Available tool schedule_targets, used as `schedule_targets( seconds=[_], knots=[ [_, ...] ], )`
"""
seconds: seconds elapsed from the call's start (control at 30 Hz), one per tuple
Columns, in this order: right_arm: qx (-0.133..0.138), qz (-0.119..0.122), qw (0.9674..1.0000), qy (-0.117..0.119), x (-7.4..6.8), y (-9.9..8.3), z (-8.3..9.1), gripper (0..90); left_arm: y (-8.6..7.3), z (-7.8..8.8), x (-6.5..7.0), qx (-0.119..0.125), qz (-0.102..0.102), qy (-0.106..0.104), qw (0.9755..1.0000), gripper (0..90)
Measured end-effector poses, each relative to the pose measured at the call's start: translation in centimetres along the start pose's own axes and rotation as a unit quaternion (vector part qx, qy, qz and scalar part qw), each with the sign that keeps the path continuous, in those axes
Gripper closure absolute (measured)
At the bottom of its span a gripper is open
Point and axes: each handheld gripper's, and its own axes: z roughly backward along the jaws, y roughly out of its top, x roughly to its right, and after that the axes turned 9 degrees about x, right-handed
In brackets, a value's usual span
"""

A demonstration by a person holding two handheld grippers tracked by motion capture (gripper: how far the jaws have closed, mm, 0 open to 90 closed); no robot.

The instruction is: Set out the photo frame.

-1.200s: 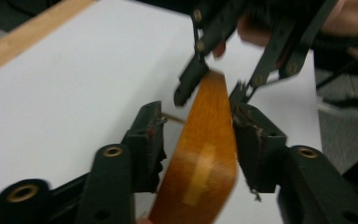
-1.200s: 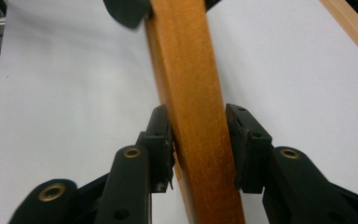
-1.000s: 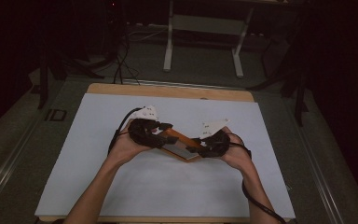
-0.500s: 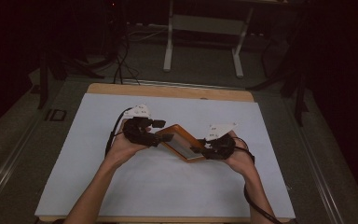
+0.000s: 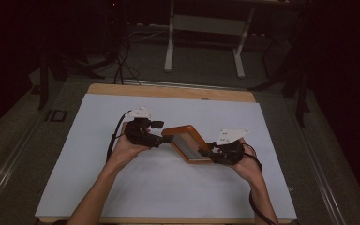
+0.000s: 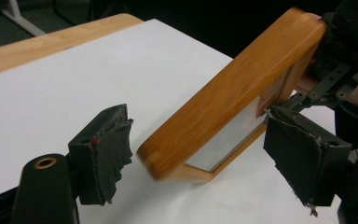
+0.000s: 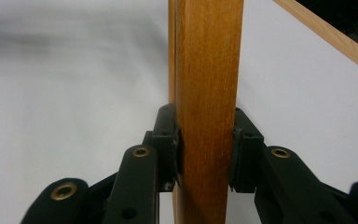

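While right claw point(image 7: 204, 156) clamps wooden frame point(image 6: 242, 88), left claw point(image 6: 214, 158) just spread wide — frame's corner between pads, blurred, untouched.

A wooden picture frame point(image 5: 188, 143) with a pale glass front tilts off the desk, its near end pinched in the right claw point(image 5: 212, 152), its far corner loose between the left claw's point(image 5: 165, 139) spread pads.

Orange-brown wooden frame point(image 5: 187, 144) with pale grey pane; black grippers with grey top plates; white sheet point(image 5: 98, 187) on light wood table point(image 5: 168, 91).
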Motion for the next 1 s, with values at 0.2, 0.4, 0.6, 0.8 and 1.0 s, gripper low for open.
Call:
schedule_targets(
  seconds=[0.2,0.4,0.6,0.8,1.0],
  knots=[
    [0.003,-0.006,1.0000,-0.008,0.0,-0.7,0.5,68.8,-0.5,-1.0,0.0,-0.009,0.005,-0.008,0.9999,19.7],
    [0.007,-0.008,0.9998,-0.015,-0.2,-1.4,1.0,68.8,-0.9,-2.2,0.3,-0.028,-0.007,-0.002,0.9996,19.9],
    [0.005,-0.010,0.9997,-0.022,-0.2,-1.9,1.3,68.7,-1.5,-3.5,0.7,-0.039,-0.014,-0.006,0.9991,21.2],
    [0.002,-0.011,0.9995,-0.029,-0.3,-2.4,1.7,68.6,-1.9,-4.3,0.7,-0.043,-0.014,-0.012,0.9989,27.0],
    [0.004,-0.014,0.9994,-0.033,-0.4,-2.5,1.7,68.6,-2.7,-5.4,0.7,-0.045,-0.015,-0.017,0.9987,30.5]
  ],
)
